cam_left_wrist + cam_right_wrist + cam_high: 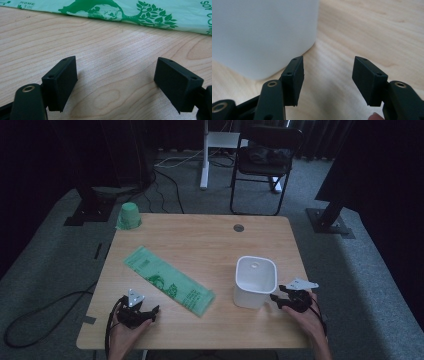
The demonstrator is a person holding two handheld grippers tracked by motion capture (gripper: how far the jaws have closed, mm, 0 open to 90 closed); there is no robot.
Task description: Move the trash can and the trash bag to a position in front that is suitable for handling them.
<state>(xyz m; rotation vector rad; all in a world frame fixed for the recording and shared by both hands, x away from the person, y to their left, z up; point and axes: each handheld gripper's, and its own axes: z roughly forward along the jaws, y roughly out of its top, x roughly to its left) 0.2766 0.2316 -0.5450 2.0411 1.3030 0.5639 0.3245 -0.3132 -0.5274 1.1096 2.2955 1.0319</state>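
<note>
The flat, light-green plastic bag (160,12) with a dark-green tree print is lying along the top of the left gripper view and is carrying the only readable lettering. "HOME" is showing in small capitals at its upper left corner. At the right edge, larger capitals are reading "SOY" and, beneath it, "CO", with the rest running out of the picture.

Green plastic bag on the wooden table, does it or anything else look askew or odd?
The flat green plastic bag lies diagonally across the wooden table, askew to its edges. A green roll sits at the far left corner. The white square bin stands upright. Nothing spilled.
</note>
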